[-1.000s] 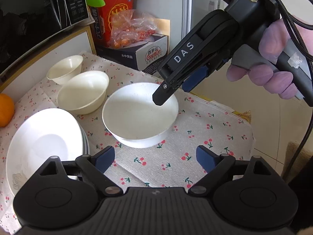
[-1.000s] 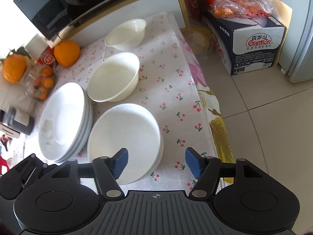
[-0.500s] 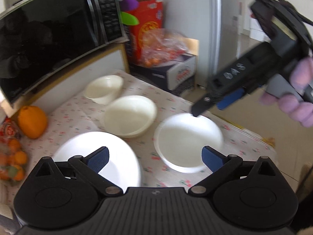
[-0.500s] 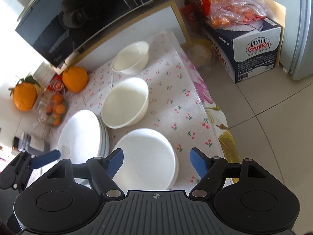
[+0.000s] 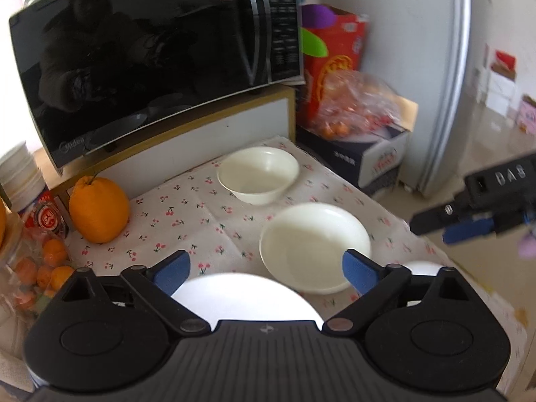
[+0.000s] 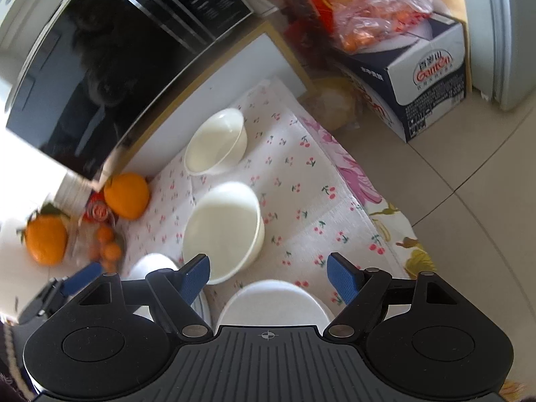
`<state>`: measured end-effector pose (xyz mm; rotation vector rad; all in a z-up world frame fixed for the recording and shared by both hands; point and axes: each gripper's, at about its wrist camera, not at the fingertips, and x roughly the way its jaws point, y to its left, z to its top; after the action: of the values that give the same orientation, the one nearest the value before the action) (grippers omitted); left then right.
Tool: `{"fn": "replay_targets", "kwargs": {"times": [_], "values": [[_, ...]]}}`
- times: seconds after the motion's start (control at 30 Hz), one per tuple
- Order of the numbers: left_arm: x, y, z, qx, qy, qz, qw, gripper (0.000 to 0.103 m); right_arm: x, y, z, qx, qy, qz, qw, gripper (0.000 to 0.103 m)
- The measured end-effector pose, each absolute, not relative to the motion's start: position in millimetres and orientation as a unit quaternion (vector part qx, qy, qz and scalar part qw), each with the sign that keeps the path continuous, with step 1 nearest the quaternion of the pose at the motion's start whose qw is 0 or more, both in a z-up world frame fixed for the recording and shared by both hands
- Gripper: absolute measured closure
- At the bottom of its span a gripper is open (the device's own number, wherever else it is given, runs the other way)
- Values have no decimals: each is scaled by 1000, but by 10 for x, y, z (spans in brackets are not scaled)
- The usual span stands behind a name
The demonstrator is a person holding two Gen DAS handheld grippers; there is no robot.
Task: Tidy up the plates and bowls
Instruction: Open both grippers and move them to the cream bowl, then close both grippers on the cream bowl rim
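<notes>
Medium bowl (image 5: 315, 246) just ahead of your left gripper (image 5: 266, 269), nearer than right gripper (image 6: 268, 276); both gaping, empty.

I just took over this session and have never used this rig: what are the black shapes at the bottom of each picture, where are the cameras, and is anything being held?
There is no robot arm here. A person carries a two-finger gripper in each hand, and each picture comes from a camera on one of them, looking along its blue-padded fingers. The left gripper and right gripper both stand open and hold nothing; the right one's jaws have just been opening. On the cherry-print cloth sit a small bowl, a medium bowl, a large bowl nearest the right gripper, and a stack of plates. An orange sits beside the microwave.
</notes>
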<state>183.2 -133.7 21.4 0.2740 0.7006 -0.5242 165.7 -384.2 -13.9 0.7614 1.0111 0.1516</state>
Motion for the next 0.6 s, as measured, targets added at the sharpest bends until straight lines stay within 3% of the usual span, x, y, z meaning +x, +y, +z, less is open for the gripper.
{"fn": "replay_targets", "kwargs": {"times": [0.47, 0.6], "values": [[2410, -1326, -103, 12, 405, -258, 877, 56, 1874, -3801, -387, 422, 455, 40, 783, 25], [2469, -1365, -172, 8, 414, -257, 873, 60, 1897, -3745, -393, 426, 444, 46, 787, 31]]}}
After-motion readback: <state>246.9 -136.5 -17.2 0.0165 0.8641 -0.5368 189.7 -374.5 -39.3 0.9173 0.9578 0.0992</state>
